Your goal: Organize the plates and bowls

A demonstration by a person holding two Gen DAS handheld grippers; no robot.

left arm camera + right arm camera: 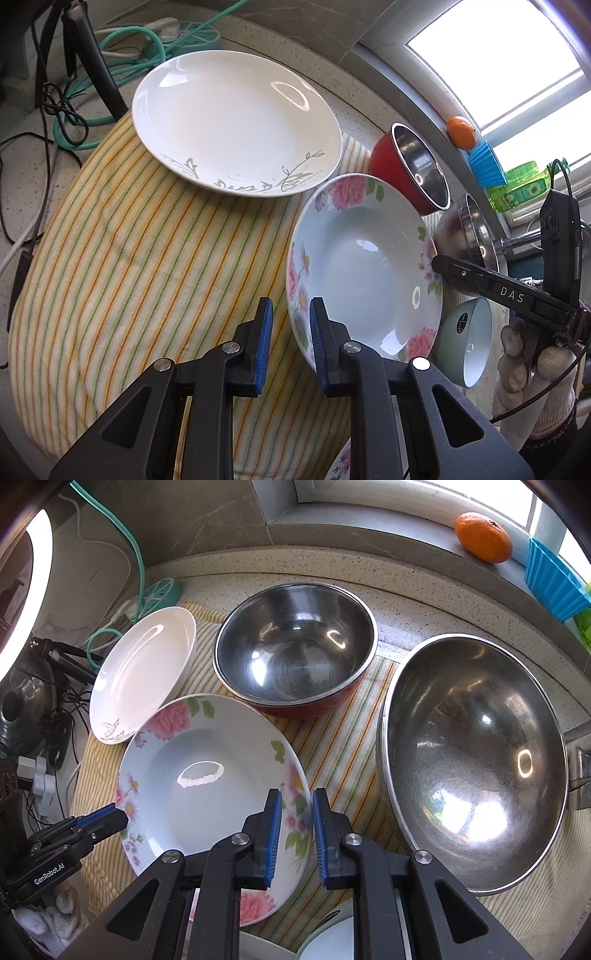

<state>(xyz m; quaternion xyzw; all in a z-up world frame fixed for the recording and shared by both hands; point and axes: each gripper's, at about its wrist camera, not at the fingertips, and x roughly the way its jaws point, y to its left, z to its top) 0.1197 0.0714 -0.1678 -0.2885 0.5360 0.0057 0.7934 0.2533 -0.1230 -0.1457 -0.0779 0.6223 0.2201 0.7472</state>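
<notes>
Floral plate (365, 266) mid-scene on striped cloth (129, 258), sitting over a 2nd floral plate (255, 904) that peeks out at its near edge. Far-left rim overlapping white plate (236, 122) w/ grey leaf print in the right wrist view.

Left gripper (291, 306) at the plate's left rim, pointing steeply down. Jaws narrow; rim edge inside the gap, hard against the right-side pad, a strip of cloth visible btwn rim and the other pad. Can't tell if actually pinched.

Right gripper (297, 797) at the plate's right rim, also pointing steeply down. Jaws narrow, rim edge running along the right-side pad, plate surface filling the gap. Again can't tell if clamped or just straddling. Held by a gloved hand (532, 369).

Far of the plate: red bowl (295, 646) w/ steel lining, upright on the cloth. Right of the plate: big steel pan (476, 760), near but apart. Near-right: pale green bowl (469, 339). On the far window ledge: tangerine (482, 537), just beside a blue pleated cup (554, 583).
</notes>
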